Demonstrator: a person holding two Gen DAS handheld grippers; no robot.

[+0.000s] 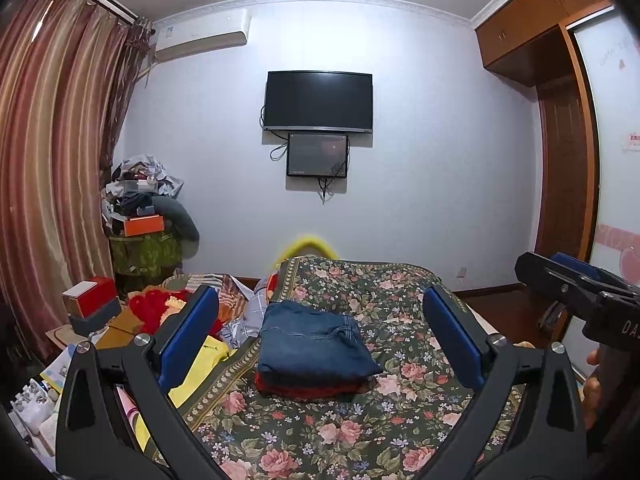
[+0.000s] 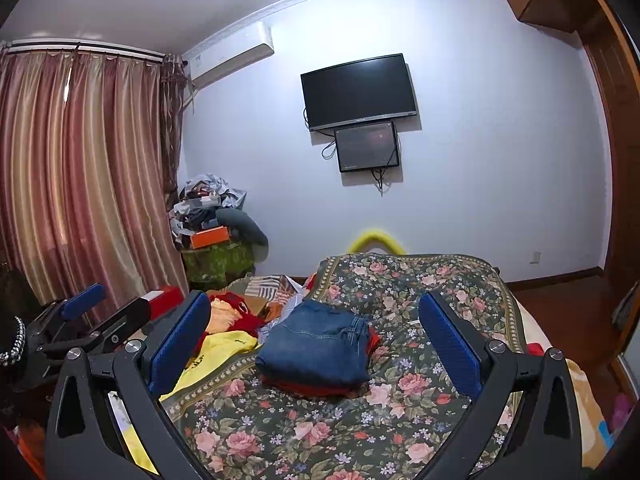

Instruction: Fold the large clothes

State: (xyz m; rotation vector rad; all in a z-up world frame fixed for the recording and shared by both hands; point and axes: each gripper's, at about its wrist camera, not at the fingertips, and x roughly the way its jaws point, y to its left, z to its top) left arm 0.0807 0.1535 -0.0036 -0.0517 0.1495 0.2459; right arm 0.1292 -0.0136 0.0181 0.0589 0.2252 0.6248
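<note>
Folded blue jeans (image 1: pixel 314 344) (image 2: pixel 318 348) lie on top of a folded red garment (image 1: pixel 304 390) (image 2: pixel 316 388) on the floral bed cover (image 1: pixel 320 436) (image 2: pixel 320 436). My left gripper (image 1: pixel 320 332) is open above the bed, its blue pads wide apart with nothing between them; the stack lies ahead of it. My right gripper (image 2: pixel 316 332) is open too, empty, facing the same stack. In the left wrist view the right gripper (image 1: pixel 576 284) shows at the right edge; in the right wrist view the left gripper (image 2: pixel 92 320) shows at the left.
Loose clothes, a yellow one (image 1: pixel 200 376) (image 2: pixel 216 352) and a red one (image 1: pixel 160 308), lie heaped left of the stack. Boxes (image 1: pixel 90 300) and a cluttered pile (image 1: pixel 144 208) stand by the curtain (image 1: pixel 52 160). A wardrobe (image 1: pixel 560 120) and bare floor lie to the right.
</note>
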